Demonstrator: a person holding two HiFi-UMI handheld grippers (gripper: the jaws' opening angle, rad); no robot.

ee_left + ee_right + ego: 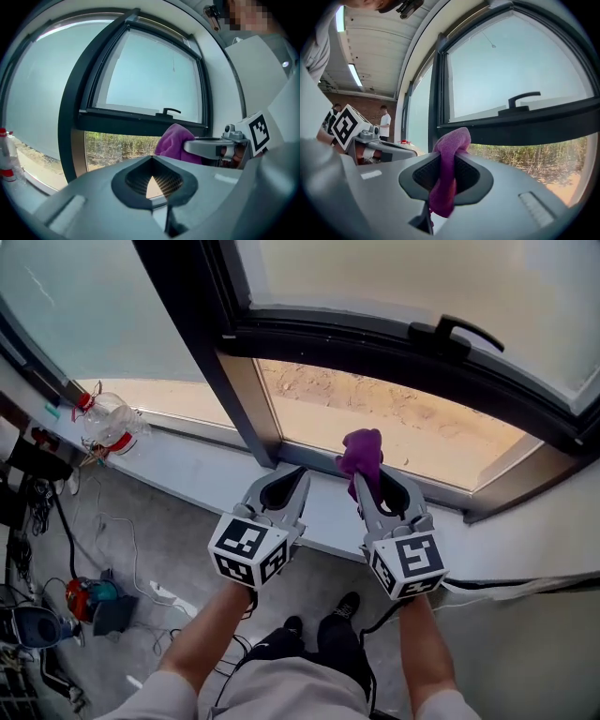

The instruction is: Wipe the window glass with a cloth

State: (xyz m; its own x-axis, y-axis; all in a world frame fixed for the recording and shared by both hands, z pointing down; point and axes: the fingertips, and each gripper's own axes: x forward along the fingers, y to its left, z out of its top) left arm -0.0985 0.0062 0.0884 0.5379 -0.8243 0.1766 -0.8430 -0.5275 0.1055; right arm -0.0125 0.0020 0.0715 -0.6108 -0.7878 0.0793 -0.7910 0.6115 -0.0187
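Window glass, cloth in right tool

Your cloth is purple and soft. It is bunched into a fold and pinched between the jaws of your right hand-held gripper. Its rounded top pokes up past the tips and a tail hangs below. It sits before the lower window glass, a clear pane; whether it touches cannot be told.
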